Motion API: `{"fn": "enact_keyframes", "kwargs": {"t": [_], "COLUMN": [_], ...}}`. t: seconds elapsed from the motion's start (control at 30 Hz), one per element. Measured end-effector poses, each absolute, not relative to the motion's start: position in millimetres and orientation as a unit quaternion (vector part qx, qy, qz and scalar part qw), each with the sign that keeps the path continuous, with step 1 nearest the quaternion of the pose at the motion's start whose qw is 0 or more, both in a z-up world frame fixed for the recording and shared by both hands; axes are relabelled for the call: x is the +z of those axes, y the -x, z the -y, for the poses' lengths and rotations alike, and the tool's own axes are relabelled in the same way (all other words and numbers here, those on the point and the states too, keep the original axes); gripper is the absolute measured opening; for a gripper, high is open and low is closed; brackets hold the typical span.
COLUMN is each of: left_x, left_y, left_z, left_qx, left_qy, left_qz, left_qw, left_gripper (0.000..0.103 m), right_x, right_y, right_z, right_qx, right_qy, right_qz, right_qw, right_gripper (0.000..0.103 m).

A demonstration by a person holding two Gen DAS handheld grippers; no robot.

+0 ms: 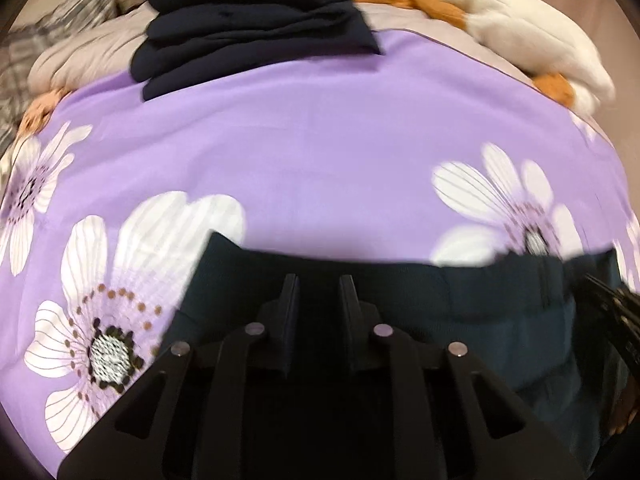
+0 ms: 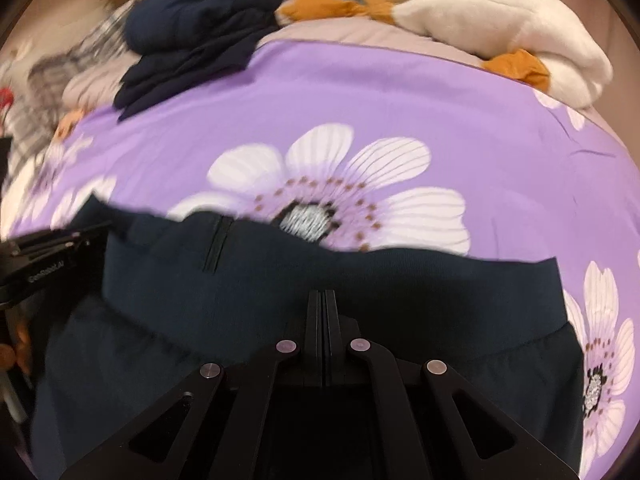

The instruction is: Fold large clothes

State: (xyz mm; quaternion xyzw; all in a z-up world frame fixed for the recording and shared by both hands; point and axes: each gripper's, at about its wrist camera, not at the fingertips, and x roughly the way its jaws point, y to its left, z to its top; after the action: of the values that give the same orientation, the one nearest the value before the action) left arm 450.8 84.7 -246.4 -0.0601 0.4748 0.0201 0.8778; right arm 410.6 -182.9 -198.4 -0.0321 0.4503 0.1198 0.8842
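Note:
A dark teal garment (image 1: 460, 308) with a ribbed hem and a zip lies on the purple flowered bed cover (image 1: 304, 168), at the near edge of both views. It also shows in the right wrist view (image 2: 400, 284). My left gripper (image 1: 319, 286) is over the garment's hem with its jaws a little apart and nothing visibly between them. My right gripper (image 2: 322, 300) has its jaws pressed together over the hem; whether cloth is pinched between them is hidden. The left gripper also shows in the right wrist view (image 2: 48, 248), at the left edge.
A stack of folded navy clothes (image 1: 252, 28) sits at the far side of the bed. A white and orange plush toy (image 1: 528, 36) lies at the far right. A grey plaid cloth (image 1: 44, 48) is at the far left.

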Motion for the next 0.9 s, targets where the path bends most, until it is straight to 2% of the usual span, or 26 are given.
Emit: {"fn": "enact_keyframes", "kwargs": {"t": [0.07, 0.13, 0.2, 0.23, 0.27, 0.47, 0.7, 0.8, 0.87, 0.9], "left_x": [-237, -227, -220, -217, -213, -220, -257, -262, -262, -262], "left_y": [-447, -434, -417, -404, -387, -328, -352, -374, -395, -403], "left_z": [-91, -93, -90, -89, -86, -56, -23, -19, -14, -13], "left_qx": [0.015, -0.009, -0.039, -0.061, -0.085, -0.169, -0.13, -0.113, -0.1, -0.097], "left_qy": [0.074, 0.074, 0.068, 0.066, 0.063, 0.022, -0.006, -0.011, -0.005, -0.004], "left_qz": [-0.469, -0.464, -0.466, -0.465, -0.467, -0.505, -0.484, -0.467, -0.457, -0.454], "left_qw": [0.88, 0.883, 0.881, 0.881, 0.878, 0.846, 0.866, 0.877, 0.884, 0.886], "left_gripper": [0.019, 0.027, 0.047, 0.049, 0.051, 0.051, 0.049, 0.049, 0.049, 0.05], "right_x": [-190, -179, -170, -168, -168, -173, -218, -221, -221, -221], "right_y": [-410, -400, -385, -378, -370, -327, -353, -371, -384, -392], "right_z": [188, 191, 190, 188, 186, 159, 118, 119, 122, 122], "right_qx": [0.118, 0.139, 0.177, 0.188, 0.202, 0.286, 0.265, 0.241, 0.221, 0.212], "right_qy": [0.011, -0.014, -0.026, -0.027, -0.029, -0.005, 0.038, 0.026, 0.021, 0.02], "right_qz": [-0.442, -0.435, -0.433, -0.437, -0.443, -0.465, -0.504, -0.484, -0.472, -0.466], "right_qw": [0.889, 0.89, 0.884, 0.879, 0.873, 0.838, 0.821, 0.841, 0.853, 0.859], "right_gripper": [0.001, 0.003, 0.016, 0.031, 0.042, 0.042, 0.042, 0.036, 0.025, 0.023]}}
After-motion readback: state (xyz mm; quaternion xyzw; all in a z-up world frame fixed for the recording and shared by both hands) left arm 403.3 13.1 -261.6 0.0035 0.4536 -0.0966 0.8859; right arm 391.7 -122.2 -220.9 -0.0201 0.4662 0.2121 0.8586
